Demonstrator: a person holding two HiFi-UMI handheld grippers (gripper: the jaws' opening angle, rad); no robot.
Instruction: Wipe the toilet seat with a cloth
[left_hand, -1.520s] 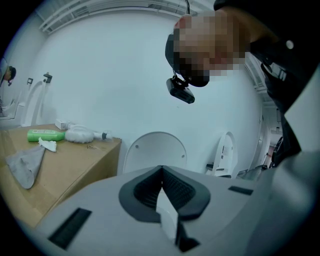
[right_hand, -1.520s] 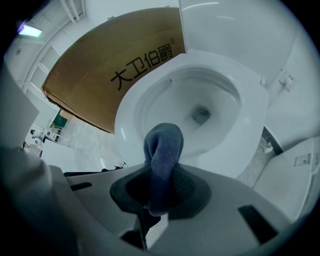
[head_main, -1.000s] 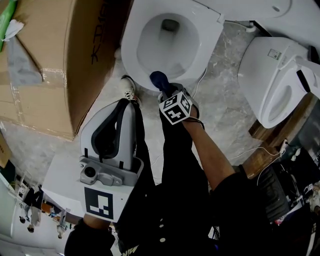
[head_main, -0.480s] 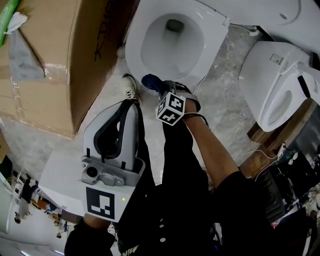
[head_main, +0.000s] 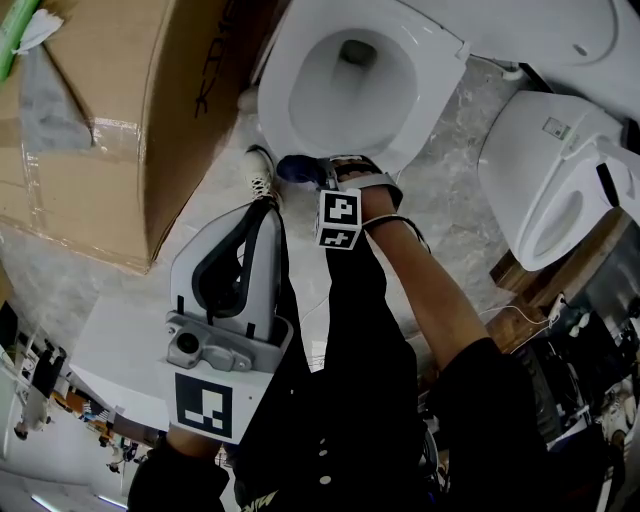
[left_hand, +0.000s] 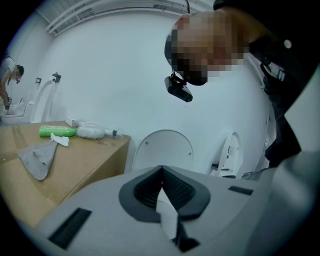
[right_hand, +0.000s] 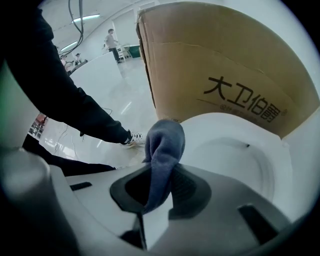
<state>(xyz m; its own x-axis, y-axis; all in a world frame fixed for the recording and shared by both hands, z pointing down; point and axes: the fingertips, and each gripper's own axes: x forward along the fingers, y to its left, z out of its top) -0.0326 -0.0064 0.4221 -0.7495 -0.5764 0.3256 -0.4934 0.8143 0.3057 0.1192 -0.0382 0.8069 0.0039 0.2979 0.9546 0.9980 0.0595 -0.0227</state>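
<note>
- The right gripper (right_hand: 159, 186) was clamped on a blue-grey cloth (right_hand: 165, 142), whose bunched free end sat at the front rim of the toilet seat (head_main: 283, 120).
- The left gripper (left_hand: 161, 172), jaws pressed together with nothing between them, hung well apart from the toilet seat, nearer the person.
- A cardboard box (head_main: 110, 130) stood just beside the toilet seat.

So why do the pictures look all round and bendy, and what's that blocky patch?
Left gripper view: a wide lens curves the box and darkens the corners; the blocky patch was added to hide a face. Right gripper view: same curving, the cloth sharp up close. Head view: straighter, the white toilet very bright.
</note>
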